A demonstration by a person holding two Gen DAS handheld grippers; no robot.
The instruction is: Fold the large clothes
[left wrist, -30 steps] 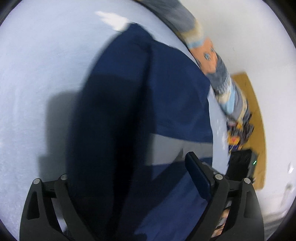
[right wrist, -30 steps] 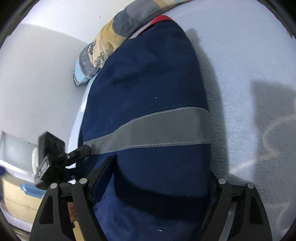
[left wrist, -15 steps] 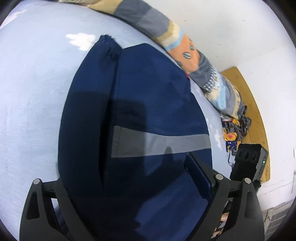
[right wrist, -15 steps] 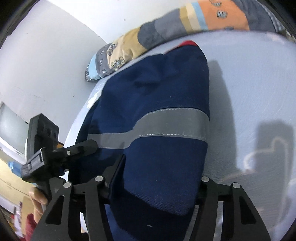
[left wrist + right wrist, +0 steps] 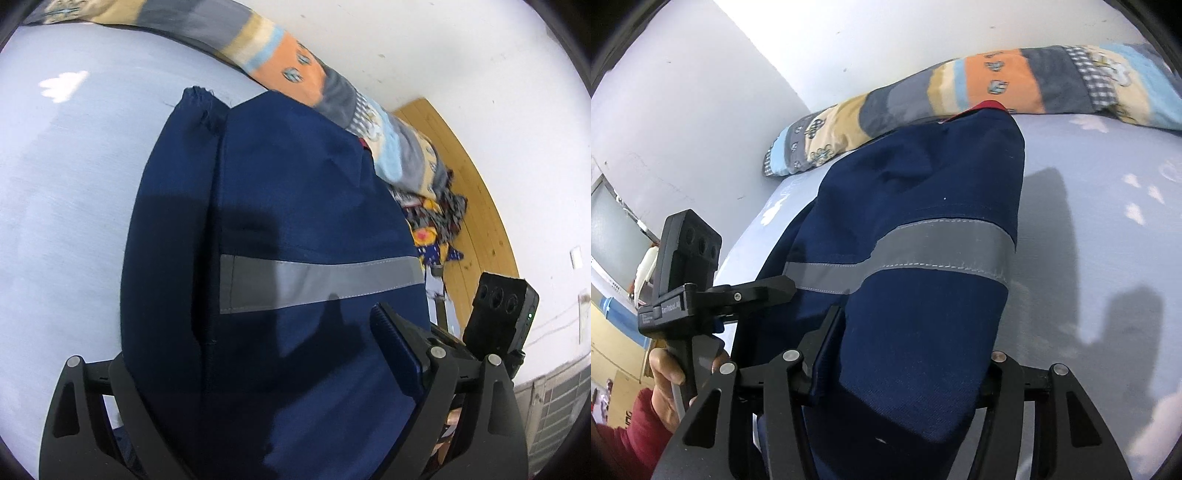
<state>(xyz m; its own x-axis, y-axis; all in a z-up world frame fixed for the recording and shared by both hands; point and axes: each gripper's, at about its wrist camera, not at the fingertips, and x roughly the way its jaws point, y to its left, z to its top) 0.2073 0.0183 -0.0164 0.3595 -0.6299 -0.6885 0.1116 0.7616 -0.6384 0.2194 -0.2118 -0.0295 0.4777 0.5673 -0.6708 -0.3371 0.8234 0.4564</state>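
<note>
Both tools grip the near edge of the garment [image 5: 295,206]: the left tool [image 5: 266,387] has the navy cloth bunched between its fingers, and the right tool [image 5: 897,373], whose jaws have just been closing, clamps a thick fold of the same cloth. From the tools the garment runs away across the pale bed [image 5: 66,221], its far end touching the patterned pillow [image 5: 1015,85] by the wall. A grey band [image 5: 942,247] crosses the garment midway. Beside the garment, a hand [image 5: 665,373] in a red sleeve holds the left tool's handle.
</note>
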